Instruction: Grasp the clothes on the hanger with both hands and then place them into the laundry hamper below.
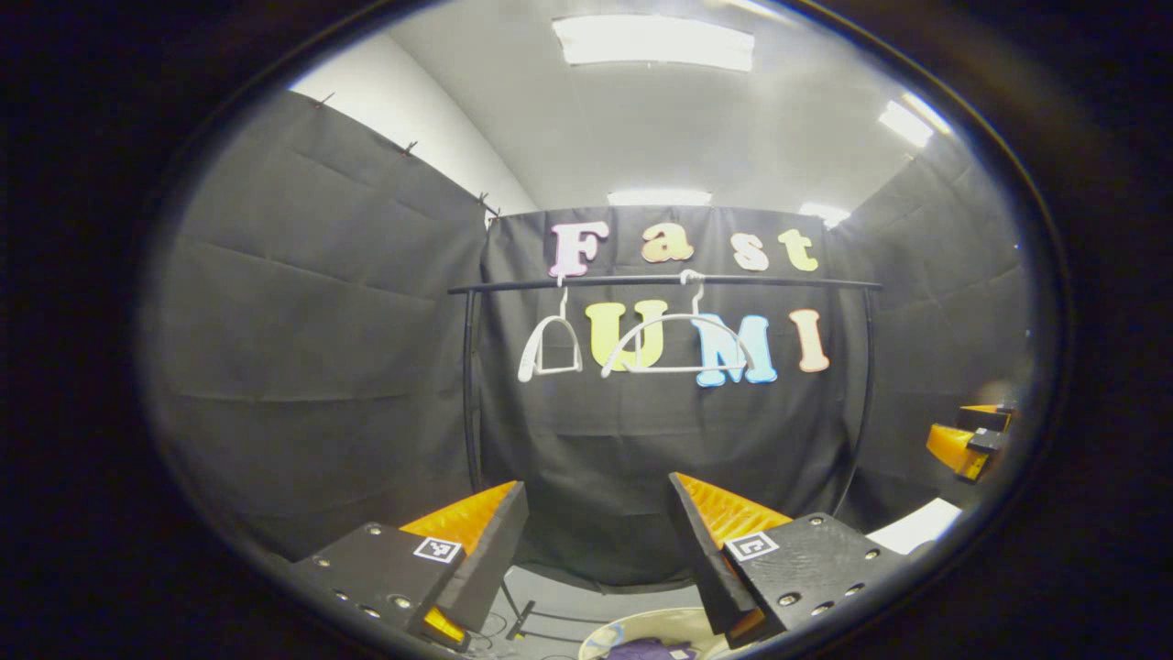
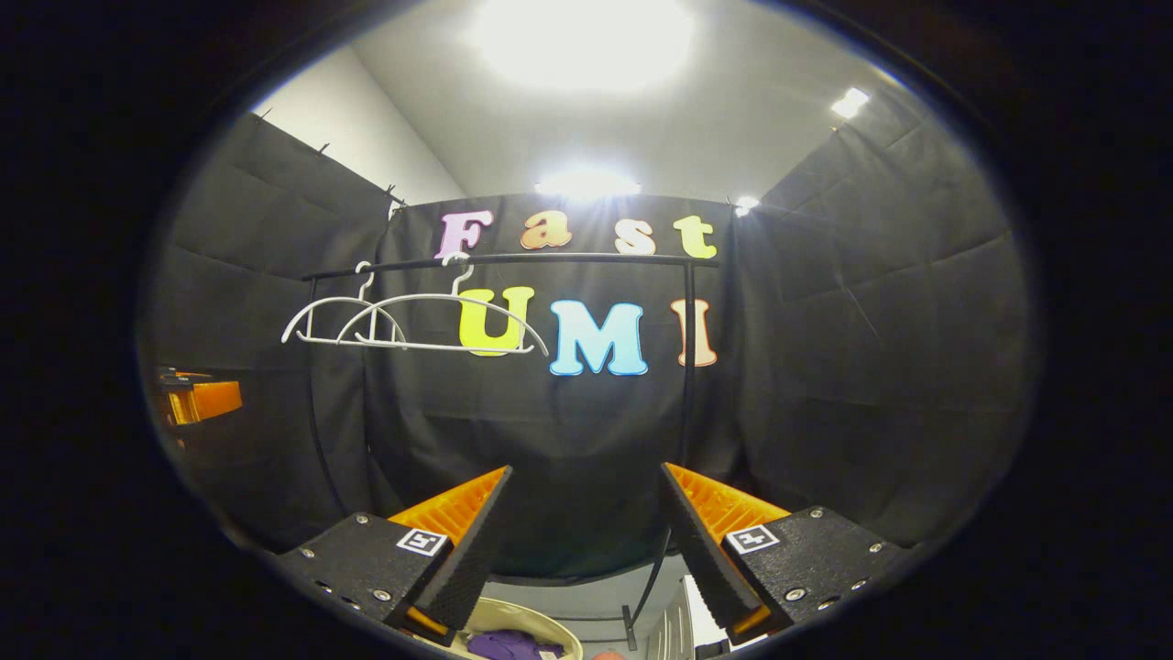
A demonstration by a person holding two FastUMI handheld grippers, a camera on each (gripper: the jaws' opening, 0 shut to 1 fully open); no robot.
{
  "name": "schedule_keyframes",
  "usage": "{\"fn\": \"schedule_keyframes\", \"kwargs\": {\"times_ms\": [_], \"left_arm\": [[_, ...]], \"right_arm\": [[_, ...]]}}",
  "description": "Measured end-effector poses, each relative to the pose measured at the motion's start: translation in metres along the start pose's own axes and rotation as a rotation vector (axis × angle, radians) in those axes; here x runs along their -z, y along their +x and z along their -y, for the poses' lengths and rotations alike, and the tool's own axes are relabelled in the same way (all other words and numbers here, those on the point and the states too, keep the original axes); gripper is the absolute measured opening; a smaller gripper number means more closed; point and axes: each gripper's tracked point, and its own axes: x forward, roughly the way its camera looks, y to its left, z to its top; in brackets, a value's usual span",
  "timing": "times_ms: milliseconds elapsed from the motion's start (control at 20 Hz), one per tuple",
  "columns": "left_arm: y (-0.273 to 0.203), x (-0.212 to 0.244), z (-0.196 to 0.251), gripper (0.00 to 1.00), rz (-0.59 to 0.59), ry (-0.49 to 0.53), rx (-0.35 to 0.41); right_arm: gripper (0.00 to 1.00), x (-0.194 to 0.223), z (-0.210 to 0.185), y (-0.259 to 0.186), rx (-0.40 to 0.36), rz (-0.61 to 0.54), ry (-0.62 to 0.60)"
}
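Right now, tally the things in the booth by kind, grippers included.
Hangers: 2, one and another, both bare
Rail: 1
Hamper: 1
Purple clothes: 1 pile
Grippers: 2, left, right
Total: 7

Counts, taken against the black rail (image 1: 660, 282) as landmark.

Hangers: two, both white and bare, hooked on the rail. In the left gripper view one (image 1: 550, 348) hung nearer the rail's left post, the second (image 1: 674, 344) just beside it toward mid-rail.

Rail: one, on two upright posts.

Hamper: one, pale-rimmed (image 1: 632, 626), on the floor below the rail.

Clothes: one purple bundle (image 1: 649, 649) lay inside the hamper; whether it was one garment or more could not be told.

Grippers: two, the left gripper (image 1: 597, 536) and the right gripper (image 2: 586, 522), each with fingers spread apart, both lower than the rail.

Ceiling lights: at least four bright panels above the rail.
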Motion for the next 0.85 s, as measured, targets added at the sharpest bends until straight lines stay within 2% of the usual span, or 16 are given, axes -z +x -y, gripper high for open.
{"fn": "schedule_keyframes", "kwargs": {"times_ms": [200,700,850], "left_arm": [[-0.007,0.000,0.007,0.94,0.019,-0.010,0.003],[-0.014,0.009,-0.001,0.82,0.001,-0.020,-0.021],[-0.012,0.006,-0.003,0.82,0.008,-0.018,-0.026]], "right_arm": [[0.95,-0.007,0.009,0.002,0.026,0.016,0.018],[0.94,-0.011,0.015,0.001,0.046,0.023,0.035],[0.94,-0.009,0.014,0.000,0.048,0.023,0.034]]}}
